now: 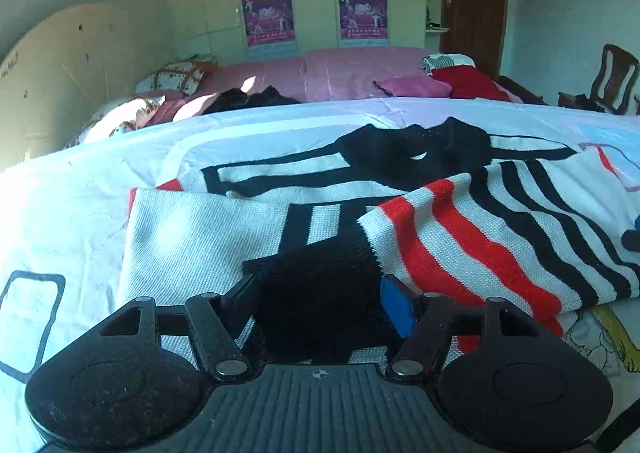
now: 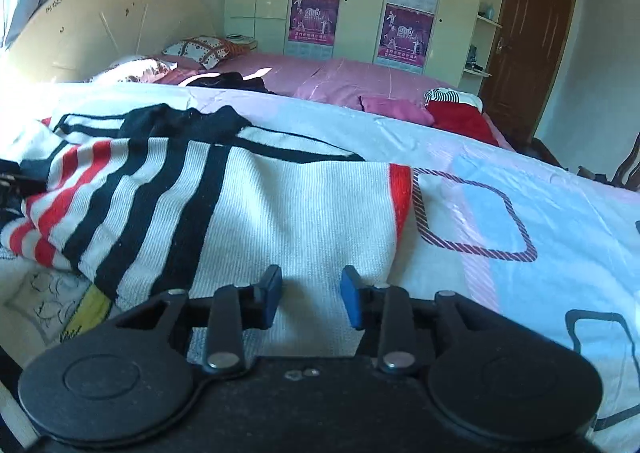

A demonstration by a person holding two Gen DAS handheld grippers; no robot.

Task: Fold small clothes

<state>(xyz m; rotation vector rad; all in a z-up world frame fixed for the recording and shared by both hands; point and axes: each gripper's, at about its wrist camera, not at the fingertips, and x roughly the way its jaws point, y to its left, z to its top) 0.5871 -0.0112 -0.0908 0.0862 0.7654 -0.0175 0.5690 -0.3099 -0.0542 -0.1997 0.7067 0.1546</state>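
Lying nearest the left gripper [image 1: 320, 301] is the black cuff [image 1: 320, 293] of a knitted white sweater with black and red stripes [image 1: 208, 237]. The cuff sits between the two fingers, yet the blue pad [image 1: 396, 305] on the right finger stands clear of the dark cloth and the jaws are spread wide, so nothing is pinched there. Just beyond the cuff, a striped sleeve [image 1: 480, 237] is folded across the sweater's body, its red and black bands running diagonally toward the right. Farther on, the black collar [image 1: 416, 157] rests near the garment's far edge.

From the right wrist view, the right gripper [image 2: 310, 293] hovers over the plain white hem area of the same sweater [image 2: 296, 205], its jaws parted with bare knit showing in the gap and neither blue pad [image 2: 352, 293] pressing on the fabric. The red edge band [image 2: 400, 193] of the sweater lies just to the right of that gripper, and the folded striped sleeve lies off to its left.

The sweater is spread on a pale bedsheet printed with blue and pink diamond shapes [image 2: 520, 213]. Beyond it a pink quilt [image 1: 344, 73] covers the far part of the bed, with a red folded garment [image 1: 468, 83] and patterned pillows [image 2: 204, 49] on it, then cream wardrobe doors hung with magenta posters [image 2: 404, 33] and a brown wooden door [image 2: 528, 45].
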